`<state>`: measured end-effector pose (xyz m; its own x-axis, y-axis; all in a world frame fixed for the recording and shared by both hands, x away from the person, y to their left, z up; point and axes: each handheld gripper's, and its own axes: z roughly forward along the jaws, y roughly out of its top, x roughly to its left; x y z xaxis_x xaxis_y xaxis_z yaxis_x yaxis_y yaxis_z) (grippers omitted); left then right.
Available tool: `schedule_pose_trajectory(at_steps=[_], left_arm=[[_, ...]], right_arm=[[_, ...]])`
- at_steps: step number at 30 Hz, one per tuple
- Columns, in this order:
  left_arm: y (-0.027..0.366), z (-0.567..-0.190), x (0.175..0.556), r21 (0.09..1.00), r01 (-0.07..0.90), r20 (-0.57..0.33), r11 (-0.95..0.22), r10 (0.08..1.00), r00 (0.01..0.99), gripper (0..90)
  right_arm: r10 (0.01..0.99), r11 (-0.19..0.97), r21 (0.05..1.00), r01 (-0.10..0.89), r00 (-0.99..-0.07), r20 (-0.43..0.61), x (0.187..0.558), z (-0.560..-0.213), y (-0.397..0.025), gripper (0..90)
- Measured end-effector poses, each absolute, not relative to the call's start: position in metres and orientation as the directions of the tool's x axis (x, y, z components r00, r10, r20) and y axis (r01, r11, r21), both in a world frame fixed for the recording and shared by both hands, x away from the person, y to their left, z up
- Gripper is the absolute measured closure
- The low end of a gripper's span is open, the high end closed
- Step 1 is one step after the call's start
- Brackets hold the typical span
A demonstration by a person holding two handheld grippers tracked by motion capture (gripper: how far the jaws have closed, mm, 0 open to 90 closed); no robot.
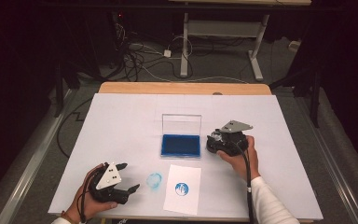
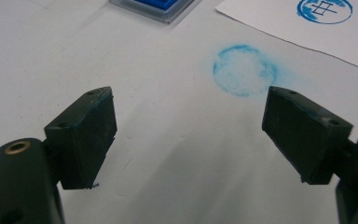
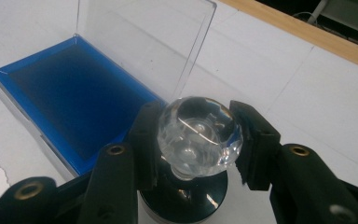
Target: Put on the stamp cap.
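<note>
A stamp with a clear faceted knob (image 3: 199, 133) and a dark round base (image 3: 186, 198) stands on the white table cover just right of an open blue ink pad (image 3: 70, 98). My right gripper (image 3: 196, 144) is shut on the knob, one jaw on each side. In the high view the right gripper (image 1: 216, 141) sits beside the ink pad (image 1: 181, 145). My left gripper (image 1: 130, 176) rests open near the front left, holding nothing. It points at a faint blue ring smudge (image 2: 244, 70) on the cover. A white paper slip (image 1: 182, 200) carries a round blue stamped mark (image 1: 182, 189).
The ink pad's clear lid (image 1: 181, 124) stands upright at its back edge. The white cover (image 1: 121, 121) spreads over a wooden table whose far edge (image 1: 182, 87) shows. Beyond it are cables and desk legs (image 1: 184, 51) on the floor.
</note>
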<state>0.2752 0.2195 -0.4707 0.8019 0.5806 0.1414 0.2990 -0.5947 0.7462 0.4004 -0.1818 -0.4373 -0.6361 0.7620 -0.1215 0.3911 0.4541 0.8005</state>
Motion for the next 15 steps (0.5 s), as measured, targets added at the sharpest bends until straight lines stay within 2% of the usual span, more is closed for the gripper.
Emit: schedule_pose_trajectory(at_steps=[15], left_arm=[[0.2213, -0.4689, 0.2753, 0.75, 0.302, 0.14, -0.589, 0.587, 0.797, 17.2]], right_arm=[[0.759, 0.469, 0.785, 0.405, -0.64, -0.123, 0.4026, -0.4466, -0.1815, 56.9]])
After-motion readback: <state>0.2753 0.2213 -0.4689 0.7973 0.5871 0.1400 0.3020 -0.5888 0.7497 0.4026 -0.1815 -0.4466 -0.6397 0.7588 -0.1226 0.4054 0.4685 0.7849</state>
